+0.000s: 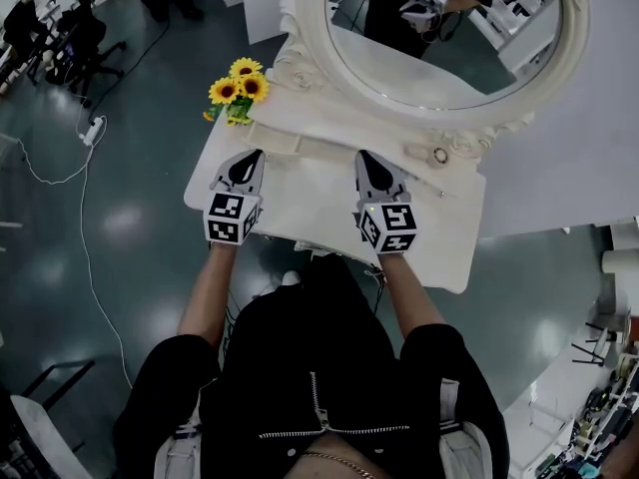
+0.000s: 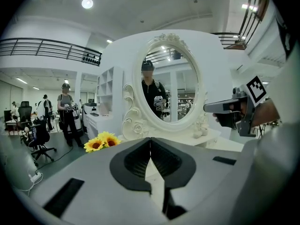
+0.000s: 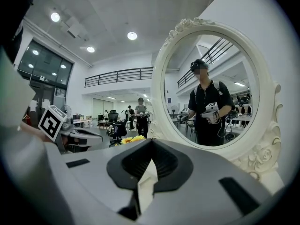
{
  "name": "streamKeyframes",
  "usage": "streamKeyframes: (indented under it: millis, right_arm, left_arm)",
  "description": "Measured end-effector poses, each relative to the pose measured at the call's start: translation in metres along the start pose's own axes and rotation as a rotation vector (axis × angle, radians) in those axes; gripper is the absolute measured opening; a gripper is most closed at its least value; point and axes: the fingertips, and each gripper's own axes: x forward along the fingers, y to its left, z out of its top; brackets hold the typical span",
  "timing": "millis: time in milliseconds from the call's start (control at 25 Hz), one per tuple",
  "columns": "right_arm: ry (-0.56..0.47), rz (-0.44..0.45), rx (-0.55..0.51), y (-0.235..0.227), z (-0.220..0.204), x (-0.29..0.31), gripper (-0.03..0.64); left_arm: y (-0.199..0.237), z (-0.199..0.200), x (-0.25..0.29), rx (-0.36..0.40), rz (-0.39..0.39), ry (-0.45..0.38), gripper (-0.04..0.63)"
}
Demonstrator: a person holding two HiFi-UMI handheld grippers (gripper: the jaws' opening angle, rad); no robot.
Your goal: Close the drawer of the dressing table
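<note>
The white dressing table (image 1: 321,206) stands in front of me, with a big oval mirror (image 1: 439,38) at its back. Its drawer is hidden under the tabletop's front edge, so I cannot make out its front. My left gripper (image 1: 252,155) hovers over the left half of the top, pointing at the mirror base, its jaws shut and empty (image 2: 150,138). The right gripper (image 1: 365,155) is level with it over the right half, tips together and nothing held (image 3: 151,140). Each gripper view shows the other gripper off to one side.
A bunch of sunflowers (image 1: 238,88) stands at the table's back left corner. A low ornate shelf (image 1: 300,144) runs along the mirror base, with a small round ornament (image 1: 440,155) to the right. A cable and plug strip (image 1: 90,128) lie on the floor at left.
</note>
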Motion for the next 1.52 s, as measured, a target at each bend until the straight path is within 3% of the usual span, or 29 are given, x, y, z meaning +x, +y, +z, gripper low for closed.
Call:
streamKeyframes:
  millis: [440,720,920,960,1080,1160,1520]
  right_arm:
    - [0.034,0.028,0.003,-0.004,-0.012,0.028,0.005]
    - [0.108,0.082,0.033,0.003,-0.047,0.039,0.005]
    - [0.148,0.093,0.057,0.002,-0.071,0.042,0.005]
    - [0.153,0.095,0.06,0.002,-0.073,0.042,0.005]
    - [0.16,0.101,0.064,0.002,-0.077,0.041,0.005]
    - [0.162,0.107,0.062,0.003,-0.078,0.041,0.005]
    - [0.173,0.121,0.065,0.005,-0.083,0.037,0.005]
  left_arm:
    - [0.013,-0.013,0.022,-0.025,0.007,0.028,0.021]
    - [0.015,-0.059,0.03,-0.063,0.025,0.132,0.021]
    - [0.008,-0.074,0.03,-0.082,0.015,0.144,0.024]
    - [0.007,-0.075,0.03,-0.087,0.015,0.14,0.036]
    - [0.004,-0.074,0.03,-0.102,0.02,0.125,0.208]
    - [0.005,-0.072,0.029,-0.105,0.034,0.112,0.247]
    - [0.007,-0.096,0.035,-0.126,0.048,0.183,0.25]
